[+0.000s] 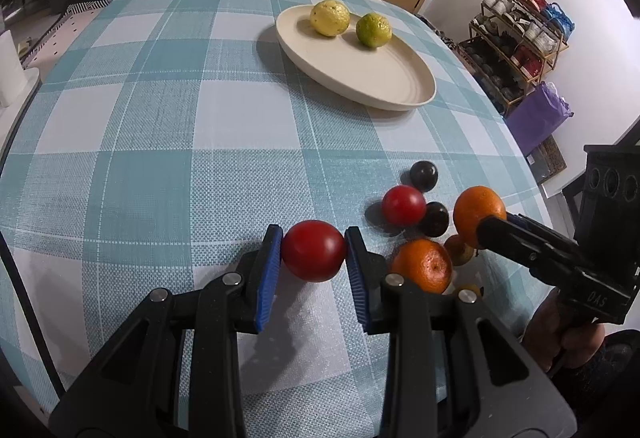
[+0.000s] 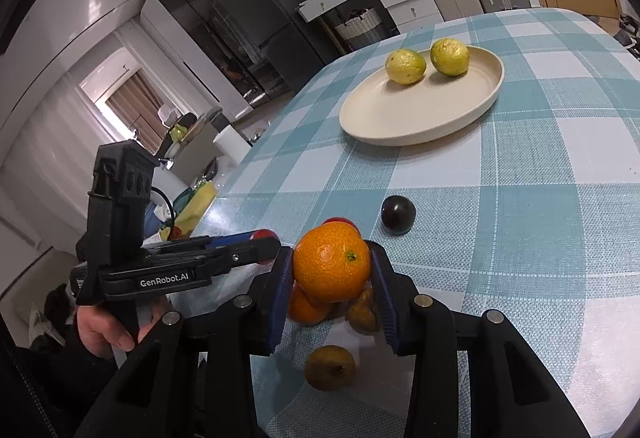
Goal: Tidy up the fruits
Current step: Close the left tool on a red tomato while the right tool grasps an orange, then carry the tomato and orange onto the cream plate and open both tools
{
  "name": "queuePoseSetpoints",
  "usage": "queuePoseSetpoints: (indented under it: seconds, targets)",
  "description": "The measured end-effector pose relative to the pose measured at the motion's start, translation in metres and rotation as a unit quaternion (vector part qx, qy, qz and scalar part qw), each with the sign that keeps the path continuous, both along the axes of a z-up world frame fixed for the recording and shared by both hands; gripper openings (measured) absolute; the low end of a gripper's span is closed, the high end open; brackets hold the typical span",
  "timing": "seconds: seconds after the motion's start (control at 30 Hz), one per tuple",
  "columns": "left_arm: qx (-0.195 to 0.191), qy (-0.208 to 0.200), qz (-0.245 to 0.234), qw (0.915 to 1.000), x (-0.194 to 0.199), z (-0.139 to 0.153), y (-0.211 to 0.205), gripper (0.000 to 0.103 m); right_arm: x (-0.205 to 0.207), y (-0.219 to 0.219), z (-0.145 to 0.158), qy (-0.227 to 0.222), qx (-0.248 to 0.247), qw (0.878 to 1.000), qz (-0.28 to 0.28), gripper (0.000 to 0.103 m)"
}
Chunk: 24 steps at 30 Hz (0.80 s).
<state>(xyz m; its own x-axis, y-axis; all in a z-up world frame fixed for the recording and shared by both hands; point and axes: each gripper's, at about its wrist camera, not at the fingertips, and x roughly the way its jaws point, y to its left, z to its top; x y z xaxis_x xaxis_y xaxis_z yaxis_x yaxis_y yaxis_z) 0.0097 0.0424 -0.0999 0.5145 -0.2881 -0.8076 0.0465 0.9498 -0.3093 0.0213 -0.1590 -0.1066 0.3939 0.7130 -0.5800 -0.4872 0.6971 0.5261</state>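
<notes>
Held fruit, left: round glossy red tomato-like fruit (image 1: 314, 256), lower centre of the left wrist view, clamped between the blue pads of the left tool (image 1: 314, 258).
Held fruit, right: round dimpled orange (image 2: 331, 261), centre of the right wrist view, clamped in the right tool (image 2: 331, 270); it appears raised over the pile.
Destination: shallow oval cream plate (image 1: 400, 94), upper centre of the left view, ahead of both tools and well apart from the pile; it probably receives both fruits.
Nearer hand: cannot tell; both plate views look similar.
Plate contents: two yellow-green citrus fruits (image 1: 330, 17), side by side at the far end; near end bare.
Count off the plate: two oranges, two red fruits, two dark plums (image 1: 424, 176), at least two brownish pears (image 2: 330, 367).
Surface: teal-and-white checked tabletop (image 1: 160, 118).
</notes>
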Motion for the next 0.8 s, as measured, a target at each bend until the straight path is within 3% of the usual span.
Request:
queuePoseSetpoints:
  seconds: [0.37, 0.8]
  targets:
    - [-0.005, -0.028, -0.008, 0.9996, 0.028, 0.033, 0.002, 0.029, 0.008, -0.010, 0.028, -0.039, 0.008, 0.999, -0.008, 0.039]
    - [-0.018, -0.054, -0.004, 0.9984, 0.116, 0.063, 0.008, 0.029, 0.067, -0.010, 0.056, -0.069, 0.004, 0.997, -0.018, 0.039]
